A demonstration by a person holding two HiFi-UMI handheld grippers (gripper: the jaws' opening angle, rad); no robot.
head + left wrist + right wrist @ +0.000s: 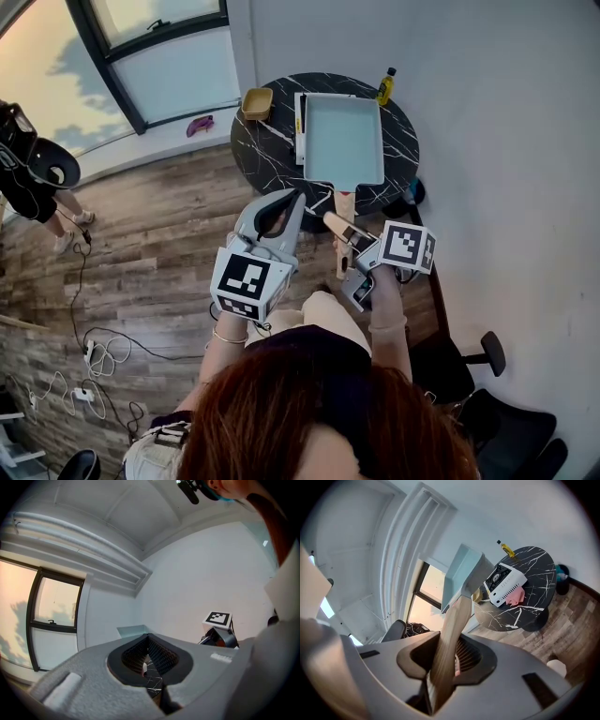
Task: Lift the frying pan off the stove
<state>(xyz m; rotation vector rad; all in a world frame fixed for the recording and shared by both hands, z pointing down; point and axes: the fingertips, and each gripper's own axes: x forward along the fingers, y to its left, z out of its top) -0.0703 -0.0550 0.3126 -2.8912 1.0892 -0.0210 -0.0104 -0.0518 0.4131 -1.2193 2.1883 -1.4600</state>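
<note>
- The left claw (293,201) hangs at about 11 o'clock from the person's lap. Its jaws are drawn together at the tips with nothing held between them.
- The right claw (349,234) sits just beside it, toward 3 o'clock. Its jaws are clamped on the wooden handle (449,634) of the frying pan (342,141).
- The handle runs from between the pads out toward 12 o'clock, and the pale rectangular pan sits at its far end, straight ahead of the claw.
- In the right gripper view the pan is tilted in the air, clear of the stove (506,585).
- The white stove rests on the black marble tabletop (267,155), with a pink cloth (516,596) touching its near side.
- From the head view the pan hangs over the stove and covers most of it.
- A yellow bowl (257,102) stands on the tabletop at 10 o'clock from the pan.
- A yellow bottle (385,86) stands upright at the tabletop's far edge, at 1 o'clock from the pan.
</note>
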